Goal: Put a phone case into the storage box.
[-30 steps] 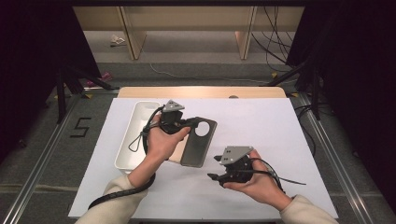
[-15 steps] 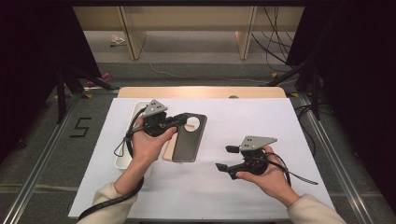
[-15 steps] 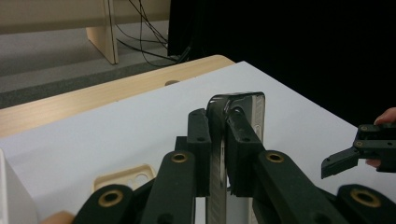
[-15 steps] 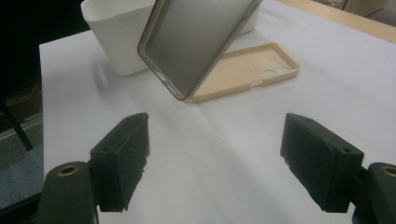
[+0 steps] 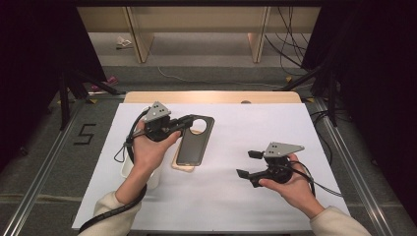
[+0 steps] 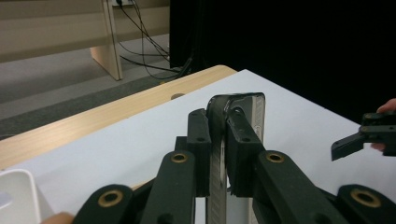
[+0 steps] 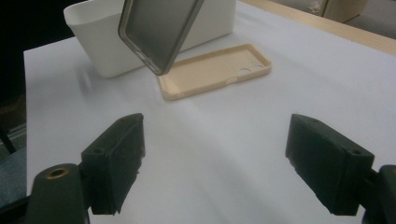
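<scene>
Now dark phone case (image 5: 193,142) clamped in left tongs (image 5: 183,124)

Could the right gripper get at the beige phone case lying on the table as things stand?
Probably yes: the right gripper is open, with bare sheet ahead of it up to the beige case. Only the dark case, clamped in the left gripper, hangs over its near end.

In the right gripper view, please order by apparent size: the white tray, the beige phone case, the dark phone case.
1. white tray
2. beige phone case and dark phone case: look alike; the dark one is lifted and cropped, so unsure.
</scene>
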A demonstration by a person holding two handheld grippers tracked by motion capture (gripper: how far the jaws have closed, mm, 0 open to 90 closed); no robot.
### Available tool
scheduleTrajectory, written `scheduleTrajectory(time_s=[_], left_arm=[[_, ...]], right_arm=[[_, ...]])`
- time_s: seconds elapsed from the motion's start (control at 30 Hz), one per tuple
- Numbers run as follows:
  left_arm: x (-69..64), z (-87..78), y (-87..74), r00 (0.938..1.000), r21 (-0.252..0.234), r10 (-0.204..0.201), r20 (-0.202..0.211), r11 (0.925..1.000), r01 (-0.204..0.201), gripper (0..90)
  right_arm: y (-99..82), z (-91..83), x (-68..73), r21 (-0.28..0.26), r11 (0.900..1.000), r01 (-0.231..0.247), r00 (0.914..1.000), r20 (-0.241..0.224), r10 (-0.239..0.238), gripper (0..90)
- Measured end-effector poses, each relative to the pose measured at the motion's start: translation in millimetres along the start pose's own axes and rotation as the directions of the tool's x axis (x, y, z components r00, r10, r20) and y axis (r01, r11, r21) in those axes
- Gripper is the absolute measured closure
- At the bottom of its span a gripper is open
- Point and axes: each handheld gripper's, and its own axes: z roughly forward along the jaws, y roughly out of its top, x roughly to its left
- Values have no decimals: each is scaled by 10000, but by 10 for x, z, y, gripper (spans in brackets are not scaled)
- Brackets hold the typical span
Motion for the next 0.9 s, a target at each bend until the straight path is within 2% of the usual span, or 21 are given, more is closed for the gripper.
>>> scheduleTrajectory(time_s=[0.07,0.13,0.2,0.37,0.53,0.9], left_arm=[[9,-23,18,10000,-76,72,-69,9999,-72,808],[27,-56,38,10000,-264,-59,-21,9996,58,808],[48,-90,60,10000,-353,-28,-35,9994,26,808],[108,-158,98,9995,-575,169,-260,9982,-183,809],[172,-214,118,9993,-826,325,-163,9960,-337,809],[268,-322,175,9989,-1053,373,-297,9936,-402,809]], right_arm=[[-12,-14,-1,-12,10000,-24,10000,48,24,199],[-17,-29,-1,-54,10000,-22,10000,83,22,199],[-19,-47,-5,-69,10000,-9,9999,125,10,199],[-39,-89,-33,-172,9998,-105,9996,242,110,200],[-51,-122,-58,-297,9993,-217,9992,322,227,200],[-82,-180,-83,-346,9990,-268,9988,394,282,200]])
